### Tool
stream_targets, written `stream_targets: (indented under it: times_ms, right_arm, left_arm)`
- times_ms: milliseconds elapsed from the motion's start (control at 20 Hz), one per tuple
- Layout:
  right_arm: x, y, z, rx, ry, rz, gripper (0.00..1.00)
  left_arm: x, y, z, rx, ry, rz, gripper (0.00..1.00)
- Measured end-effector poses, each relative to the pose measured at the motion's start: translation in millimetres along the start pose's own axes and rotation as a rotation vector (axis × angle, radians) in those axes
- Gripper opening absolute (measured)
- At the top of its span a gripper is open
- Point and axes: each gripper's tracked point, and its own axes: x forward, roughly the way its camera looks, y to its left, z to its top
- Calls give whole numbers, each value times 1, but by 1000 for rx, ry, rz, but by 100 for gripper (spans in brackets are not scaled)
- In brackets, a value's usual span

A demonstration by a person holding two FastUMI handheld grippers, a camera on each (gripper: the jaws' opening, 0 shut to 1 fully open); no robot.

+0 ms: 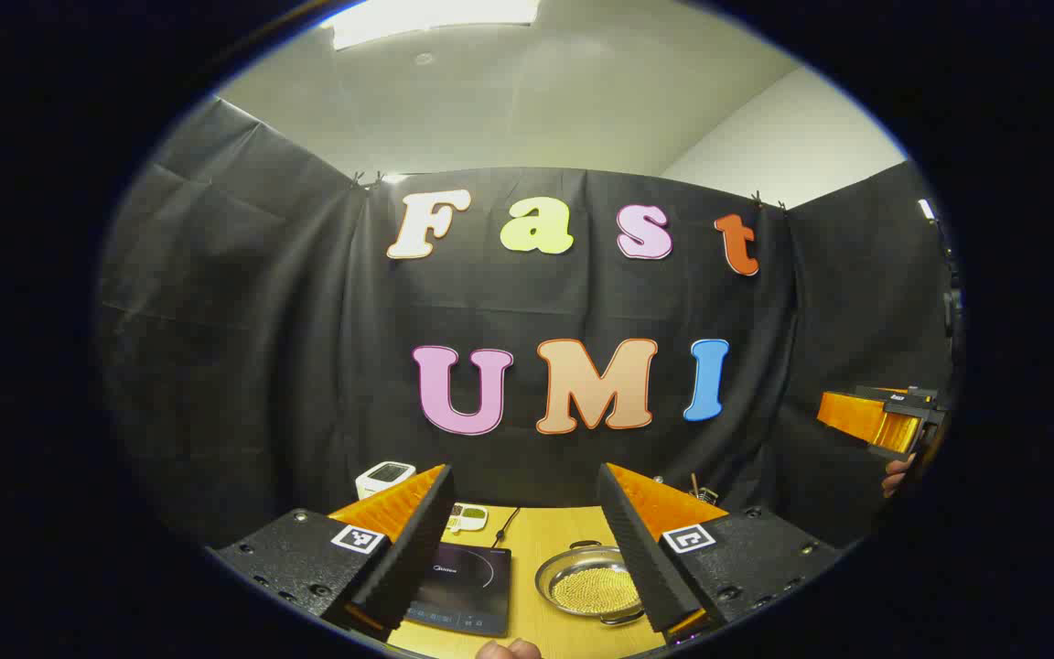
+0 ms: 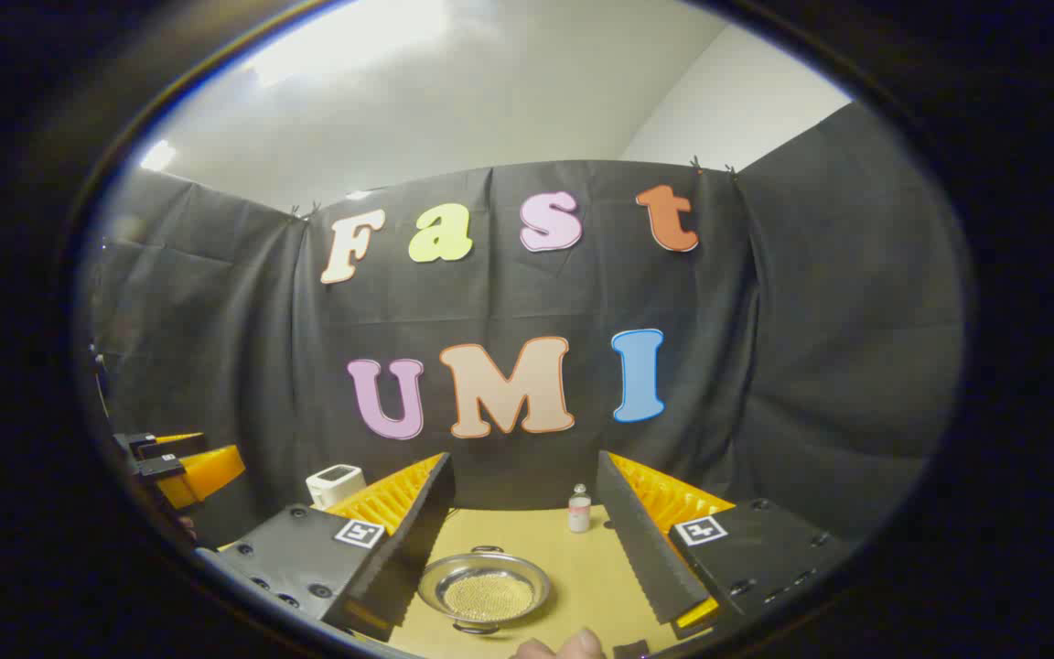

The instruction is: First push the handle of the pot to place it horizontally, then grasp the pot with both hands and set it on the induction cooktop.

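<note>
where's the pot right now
The pot sits on the wooden table, just right of the induction cooktop in the left gripper view, not on it, between that gripper's open fingers.

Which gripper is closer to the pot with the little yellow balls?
The right gripper: the pot lies between its fingers, while it sits off beside the left gripper, by its finger.

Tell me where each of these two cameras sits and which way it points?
Left gripper view: rides the left tongs, raised, facing the booth wall; below lie the cooktop and pot; a fingertip shows.
Right gripper view: rides the right tongs, facing the same wall; below, the pot and a small bottle.
Shared: pot, wooden table, white device.
</note>
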Motion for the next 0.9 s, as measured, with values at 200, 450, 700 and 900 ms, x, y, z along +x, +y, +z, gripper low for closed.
stream_targets:
  times_ms: [200, 450, 700, 900]
  right_arm:
    - [-1, -1, 0, -5, 2, 8, 96]
    - [0, -3, 0, 5, 3, 20, 96]
    - [6, -5, -2, 9, 11, 36, 96]
    - [13, -7, -8, 12, 25, 58, 96]
  left_arm:
    - [-1, -3, -2, 0, 4, 5, 92]
    - [-2, -6, -2, 3, 8, 9, 92]
    - [0, -9, -1, 8, 8, 19, 95]
    - [2, -13, -4, 9, 16, 33, 92]
